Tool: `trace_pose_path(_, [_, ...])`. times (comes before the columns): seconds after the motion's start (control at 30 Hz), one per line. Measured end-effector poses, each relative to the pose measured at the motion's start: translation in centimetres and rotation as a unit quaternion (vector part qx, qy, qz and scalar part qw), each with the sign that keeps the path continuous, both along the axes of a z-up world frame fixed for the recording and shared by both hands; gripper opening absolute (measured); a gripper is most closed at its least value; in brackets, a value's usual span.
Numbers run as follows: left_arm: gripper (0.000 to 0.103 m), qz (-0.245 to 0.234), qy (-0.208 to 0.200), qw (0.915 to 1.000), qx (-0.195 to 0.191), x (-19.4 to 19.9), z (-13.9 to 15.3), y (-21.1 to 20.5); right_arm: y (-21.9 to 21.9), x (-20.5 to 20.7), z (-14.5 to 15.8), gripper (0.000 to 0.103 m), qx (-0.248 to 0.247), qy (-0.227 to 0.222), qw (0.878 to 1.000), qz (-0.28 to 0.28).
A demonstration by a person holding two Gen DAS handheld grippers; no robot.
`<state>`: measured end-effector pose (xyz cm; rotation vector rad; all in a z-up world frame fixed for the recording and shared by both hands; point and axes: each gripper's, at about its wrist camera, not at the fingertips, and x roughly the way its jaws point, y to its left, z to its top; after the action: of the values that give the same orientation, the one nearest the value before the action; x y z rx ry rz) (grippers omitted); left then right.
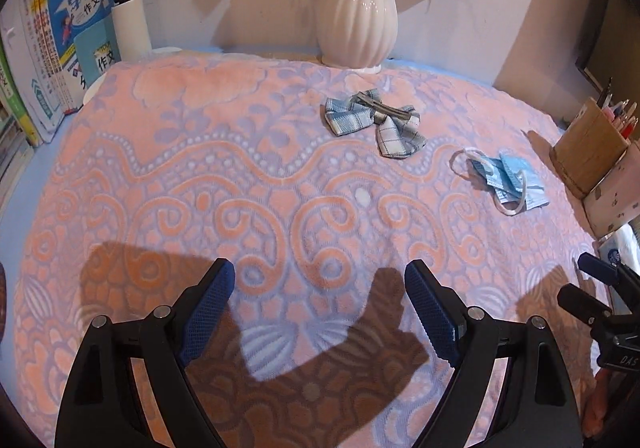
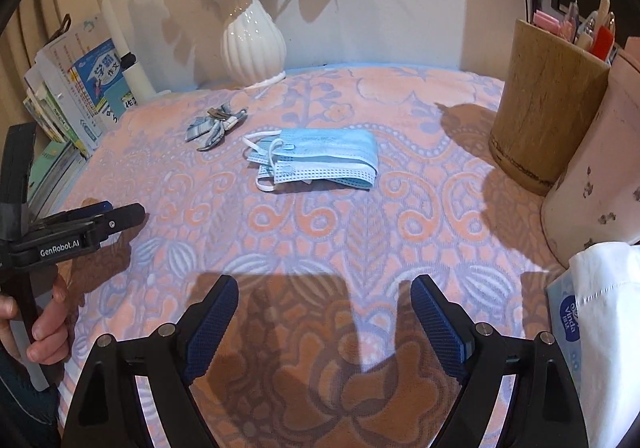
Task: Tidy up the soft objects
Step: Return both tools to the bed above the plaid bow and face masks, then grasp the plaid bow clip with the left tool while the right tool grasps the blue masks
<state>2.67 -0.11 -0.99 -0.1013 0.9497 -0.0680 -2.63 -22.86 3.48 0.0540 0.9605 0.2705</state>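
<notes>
Both tongs hover over the patterned pink-and-lilac blanket that covers the counter, and neither grips anything. The left tongs stand with jaws spread wide over bare blanket; the right tongs are likewise parted and empty. A plaid blue bow hair clip lies toward the back, just in front of the white ribbed vase of flowers. To its right, apart from it, lie the blue face masks — a loose folded pile with white ear loops. A wooden pen holder stands at the right edge, a tissue pack nearer, and books lean at the left. A hand grips the left handle.
</notes>
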Motion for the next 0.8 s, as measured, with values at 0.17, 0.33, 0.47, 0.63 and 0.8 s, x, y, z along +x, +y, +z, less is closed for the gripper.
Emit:
trace_pose_path(0.17, [0.094, -0.01, 0.01, 0.9992, 0.037, 0.4, -0.4, -1.0, -0.3, 0.2, -0.3, 0.093, 0.009, 0.012, 1.0, -0.003])
trace_pose_path(0.33, [0.094, -0.041, 0.014, 0.9991, 0.007, 1.0, 2.4, -0.8, 0.0, 0.0, 1.6, 0.093, -0.055, 0.023, 0.998, 0.029])
trace_pose_path(0.47, [0.094, -0.032, -0.003, 0.999, -0.03, 3.3, 6.1, -0.2, 0.6, 1.1, 5.5, 0.098, -0.137, -0.025, 0.99, 0.03])
trace_pose_path(0.63, [0.092, 0.005, 0.023, 0.9942, -0.105, 8.7, 4.9, 0.1, 1.5, 5.1, 4.9, 0.103, -0.136, -0.019, 0.99, 0.036])
trace_pose_path(0.8, [0.088, 0.06, 0.053, 0.9926, -0.091, 12.4, 1.0, -0.9, 3.1, 7.6, 1.9, 0.103, -0.153, 0.007, 0.987, 0.054])
